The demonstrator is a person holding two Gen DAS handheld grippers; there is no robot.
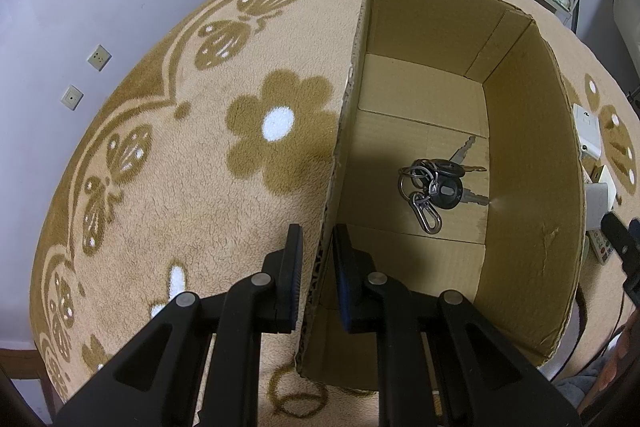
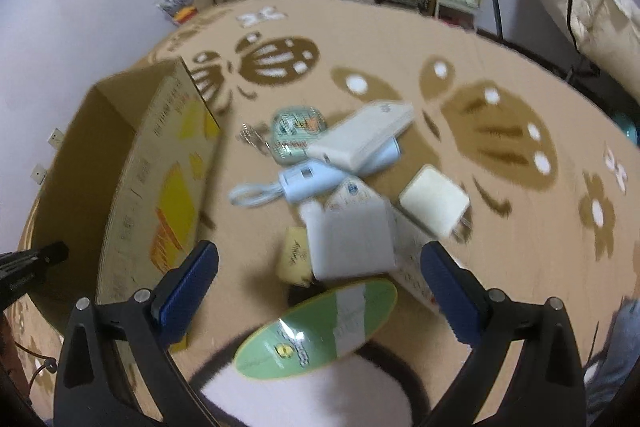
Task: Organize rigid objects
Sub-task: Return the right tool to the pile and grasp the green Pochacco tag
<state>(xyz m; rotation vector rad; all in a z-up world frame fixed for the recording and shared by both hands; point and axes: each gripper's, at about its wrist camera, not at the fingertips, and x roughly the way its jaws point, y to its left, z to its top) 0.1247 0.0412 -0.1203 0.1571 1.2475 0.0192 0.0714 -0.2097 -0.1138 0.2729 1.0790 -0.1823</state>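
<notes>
Box wall pinched by our left gripper to steady it; keys inside. Right gripper gapes wide, empty, above gadget pile.

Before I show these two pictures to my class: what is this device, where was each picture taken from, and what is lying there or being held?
A person holds a two-finger clamp in each hand, each with a camera looking along its fingers. The left view shows the left gripper shut on the wall of a cardboard box; keys lie inside. The right view shows the right gripper wide open, holding nothing, above a pile on the patterned rug: a white charger, a power bank, a blue gadget and a green oval tin. That picture is blurred.
</notes>
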